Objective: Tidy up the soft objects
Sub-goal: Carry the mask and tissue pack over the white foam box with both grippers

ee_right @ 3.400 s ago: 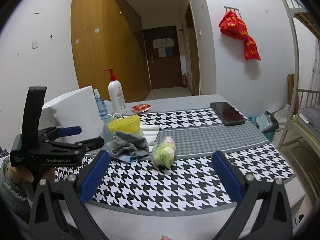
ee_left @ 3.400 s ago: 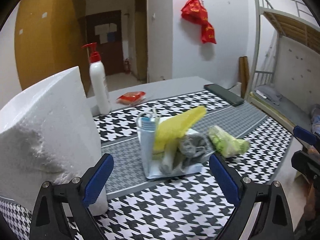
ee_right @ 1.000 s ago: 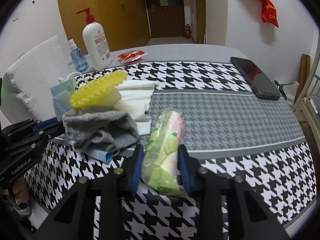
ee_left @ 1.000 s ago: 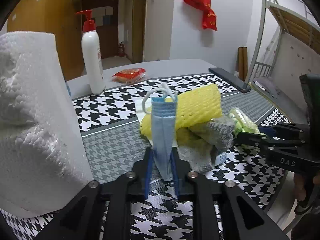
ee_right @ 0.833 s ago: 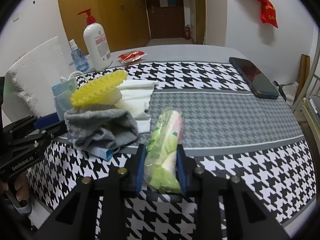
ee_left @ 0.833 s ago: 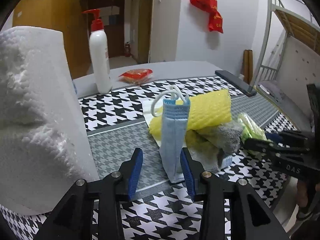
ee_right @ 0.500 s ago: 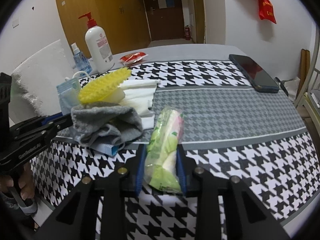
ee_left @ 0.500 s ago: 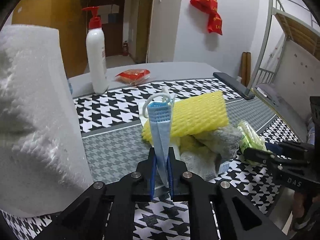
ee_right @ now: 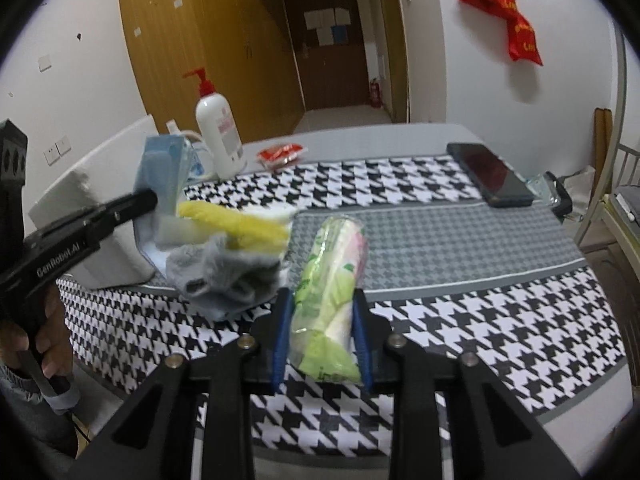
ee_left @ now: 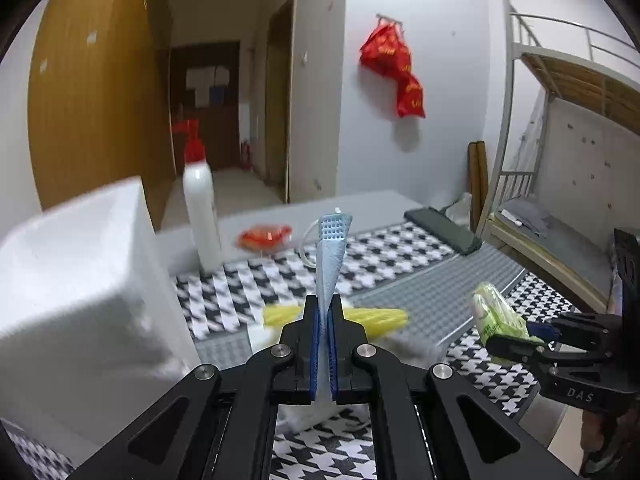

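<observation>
My left claw [ee_left: 324, 344] is clamped on a blue face mask [ee_left: 331, 256], which stands upright between the pads, raised above the desk [ee_right: 460, 240]. My right claw [ee_right: 320, 344] grips a green tissue pack [ee_right: 332, 280] by its near end, near the desk's front edge. Just left of the pack lie a grey cloth [ee_right: 224, 276] and a yellow foam sleeve [ee_right: 236, 220] in a pile. A white foam block [ee_left: 80, 280] stands at the left edge, a pump bottle [ee_right: 219, 140] and a phone [ee_right: 490, 174] toward the far edge.
</observation>
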{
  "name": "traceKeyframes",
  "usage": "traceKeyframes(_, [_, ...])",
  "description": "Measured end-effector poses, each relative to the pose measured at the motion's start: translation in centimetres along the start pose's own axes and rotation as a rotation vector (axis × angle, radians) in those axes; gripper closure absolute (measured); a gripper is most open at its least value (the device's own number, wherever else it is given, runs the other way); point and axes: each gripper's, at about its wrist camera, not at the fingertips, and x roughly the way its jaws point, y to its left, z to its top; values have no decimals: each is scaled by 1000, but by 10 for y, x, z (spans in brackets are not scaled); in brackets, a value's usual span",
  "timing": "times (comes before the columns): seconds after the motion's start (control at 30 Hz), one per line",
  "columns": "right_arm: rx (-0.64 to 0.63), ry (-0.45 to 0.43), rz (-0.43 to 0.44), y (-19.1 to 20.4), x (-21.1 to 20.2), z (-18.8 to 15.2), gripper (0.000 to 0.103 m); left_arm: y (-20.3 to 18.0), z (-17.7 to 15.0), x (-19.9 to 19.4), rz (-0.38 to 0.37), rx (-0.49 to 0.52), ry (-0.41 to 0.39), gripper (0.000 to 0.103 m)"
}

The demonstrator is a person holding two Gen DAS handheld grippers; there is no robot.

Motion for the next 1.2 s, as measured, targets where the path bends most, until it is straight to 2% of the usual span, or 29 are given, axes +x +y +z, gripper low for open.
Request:
traceKeyframes(0.27, [25, -82, 6, 2, -28, -1, 70, -8, 17, -20, 5, 57, -58, 99])
traceKeyframes(0.6, [22, -165, 3, 9, -54, 8, 70, -4, 30, -46, 0, 36, -102, 99])
traceKeyframes(0.97, [-35, -273, 37, 38, -81, 19, 70, 4, 40, -81, 56, 65, -191, 99])
traceKeyframes(1.2, [-68, -316, 92, 64, -82, 31, 70, 28, 44, -106, 111, 50, -237, 99])
